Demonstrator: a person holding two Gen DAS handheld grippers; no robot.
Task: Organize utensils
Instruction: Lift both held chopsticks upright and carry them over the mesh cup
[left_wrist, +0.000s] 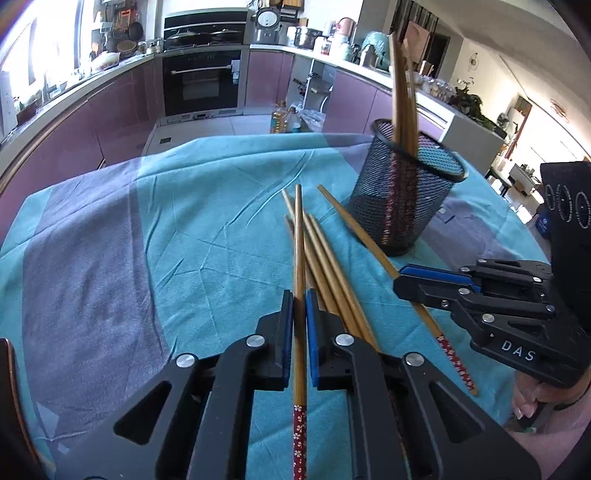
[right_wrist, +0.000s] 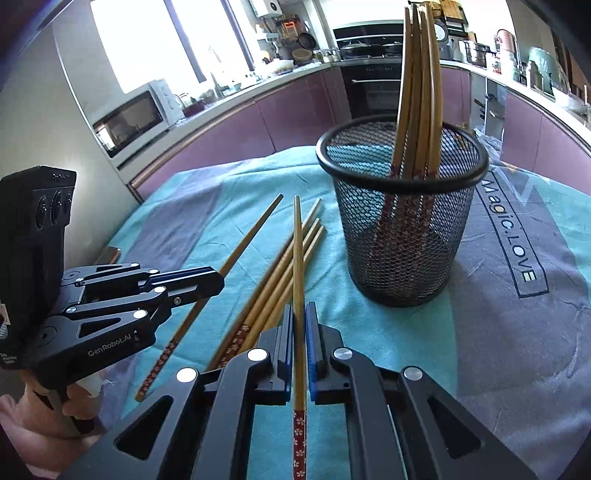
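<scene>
Pinching one chopstick (left_wrist: 299, 258) each — left gripper (left_wrist: 299, 314) and right gripper (right_wrist: 299, 325) jaws clamped tight.

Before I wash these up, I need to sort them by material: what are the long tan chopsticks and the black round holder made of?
The chopsticks look like bamboo or wood: matte tan, faint grain, red flowered handles. The holder looks like black-coated metal mesh: see-through lattice wall, smooth solid rim.

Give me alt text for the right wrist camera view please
The right gripper is shut on one wooden chopstick, above more loose chopsticks on a teal cloth. A black mesh holder with upright chopsticks stands behind; the left gripper is beside.
</scene>
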